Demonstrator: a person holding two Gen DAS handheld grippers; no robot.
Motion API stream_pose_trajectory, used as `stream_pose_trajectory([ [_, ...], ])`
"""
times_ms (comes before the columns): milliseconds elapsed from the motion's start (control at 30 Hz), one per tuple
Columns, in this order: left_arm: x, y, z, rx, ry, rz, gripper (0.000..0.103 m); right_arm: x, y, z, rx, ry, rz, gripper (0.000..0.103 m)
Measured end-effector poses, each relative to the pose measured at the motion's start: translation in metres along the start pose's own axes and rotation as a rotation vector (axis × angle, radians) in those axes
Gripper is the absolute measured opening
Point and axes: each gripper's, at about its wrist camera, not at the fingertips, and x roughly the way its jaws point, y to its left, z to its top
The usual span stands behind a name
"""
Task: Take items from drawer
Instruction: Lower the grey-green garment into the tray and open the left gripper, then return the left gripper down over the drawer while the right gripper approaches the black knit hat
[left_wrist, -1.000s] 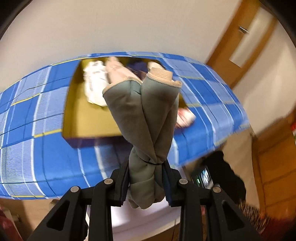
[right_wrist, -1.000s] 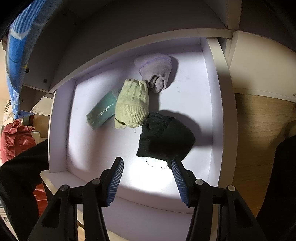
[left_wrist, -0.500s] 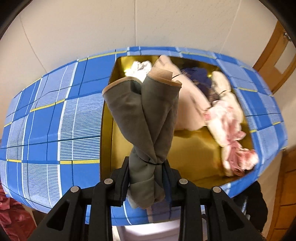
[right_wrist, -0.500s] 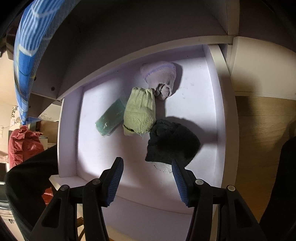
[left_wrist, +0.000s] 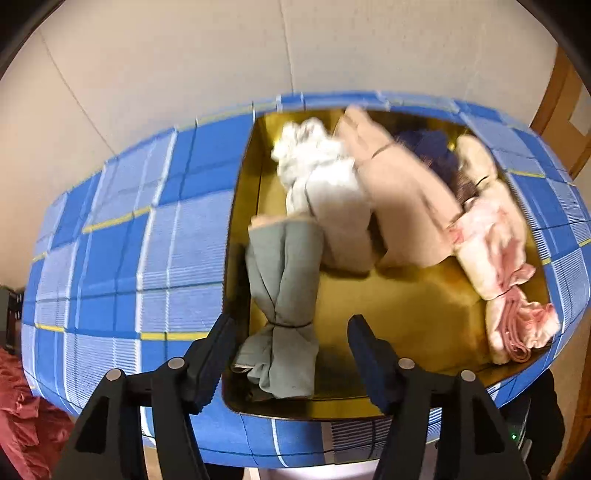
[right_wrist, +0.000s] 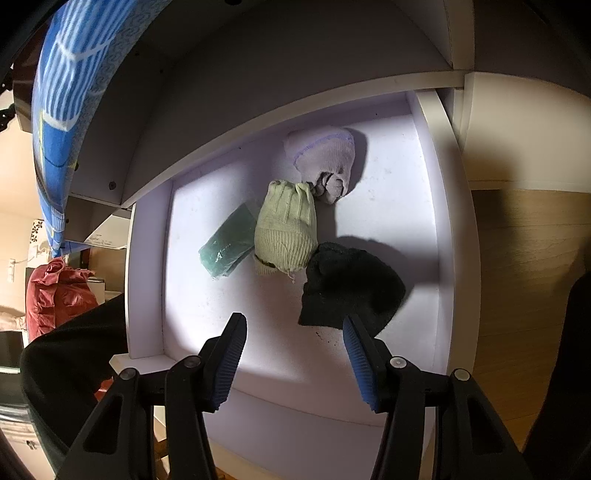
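Observation:
In the left wrist view the grey-green sock bundle (left_wrist: 282, 295) lies in the gold tray (left_wrist: 399, 314) along its left wall. My left gripper (left_wrist: 290, 341) hovers over the bundle's tied end; its jaws are opening and the pads stand clear of the cloth. In the right wrist view the white drawer (right_wrist: 454, 221) is pulled out. It holds a black sock bundle (right_wrist: 351, 288), a pale green one (right_wrist: 288, 229), a lilac one (right_wrist: 323, 158) and a teal roll (right_wrist: 229, 245). My right gripper (right_wrist: 293, 341) hangs open above the drawer floor, its right pad beside the black bundle.
The tray sits on a blue checked cloth (left_wrist: 129, 258) and also holds white (left_wrist: 321, 184), beige (left_wrist: 402, 206) and pink (left_wrist: 498, 258) bundles. A cabinet shelf (right_wrist: 258, 92) overhangs the drawer's back. A dark sleeve (right_wrist: 70, 362) and a red bag (right_wrist: 55, 291) lie left.
My left gripper carried the grey-green bundle over the tray, then spread its jaws; the bundle dropped onto the tray floor. The right gripper's view shifted only slightly.

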Motion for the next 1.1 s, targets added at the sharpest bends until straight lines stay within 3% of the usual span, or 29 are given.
stream_pose_trajectory([
  [233, -0.036, -0.012, -0.029, 0.048, -0.140, -0.053, 0.064, 0.001, -0.001, 0.000, 0.000, -0.001, -0.013, 0.055],
  [500, -0.061, -0.036, -0.090, 0.077, -0.199, -0.252, 0.064, 0.004, 0.000, -0.001, -0.015, 0.004, -0.038, 0.055],
  [733, -0.039, -0.068, -0.155, 0.123, -0.090, -0.391, 0.064, 0.006, -0.003, -0.002, -0.014, 0.009, -0.064, 0.055],
  [900, 0.011, -0.080, -0.205, 0.091, 0.066, -0.394, 0.064, 0.008, -0.004, -0.003, -0.024, 0.019, -0.087, 0.055],
  [1100, 0.075, -0.070, -0.252, 0.006, 0.214, -0.326, 0.064, 0.015, -0.001, -0.005, -0.046, 0.040, -0.106, 0.058],
])
